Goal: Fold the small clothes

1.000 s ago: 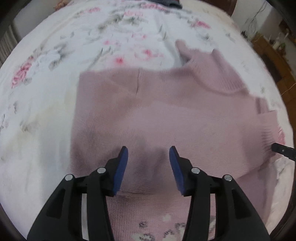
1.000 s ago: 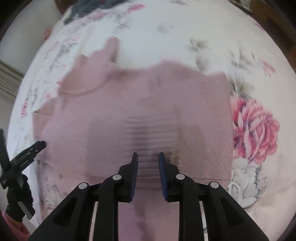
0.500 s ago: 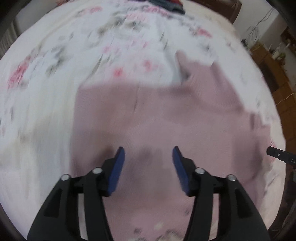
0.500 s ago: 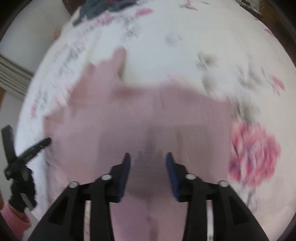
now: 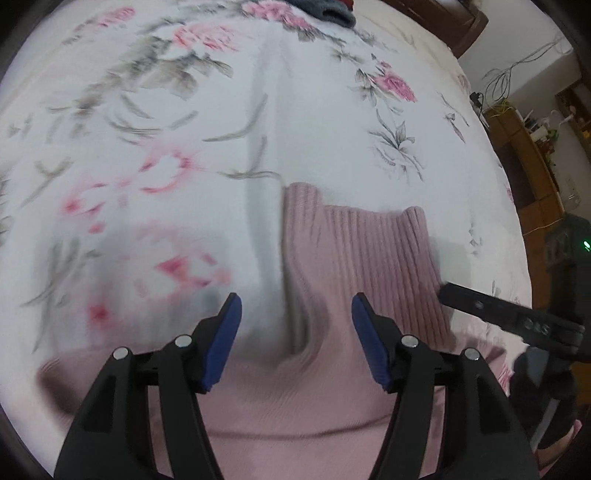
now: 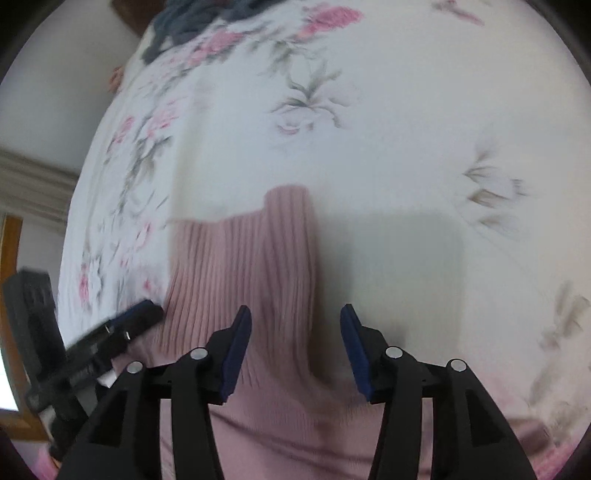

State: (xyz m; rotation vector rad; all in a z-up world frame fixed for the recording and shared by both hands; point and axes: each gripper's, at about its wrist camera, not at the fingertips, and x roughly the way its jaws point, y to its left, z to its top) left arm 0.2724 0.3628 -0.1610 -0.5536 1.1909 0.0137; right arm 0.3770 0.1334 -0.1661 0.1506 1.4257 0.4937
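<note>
Your view of the pink sweater is cut off below by both frames, so its body and hem are hidden behind your grippers, and the floral bedsheet is blurred on the left; the dark clothes at the far edge are too smeared to make out. The sweater lies on the bed with its ribbed collar pointing away from you, ribs running along that line; your left gripper is spread wide over the collar's left edge, holding nothing; your right gripper is likewise spread wide over the collar's right edge, empty.
</note>
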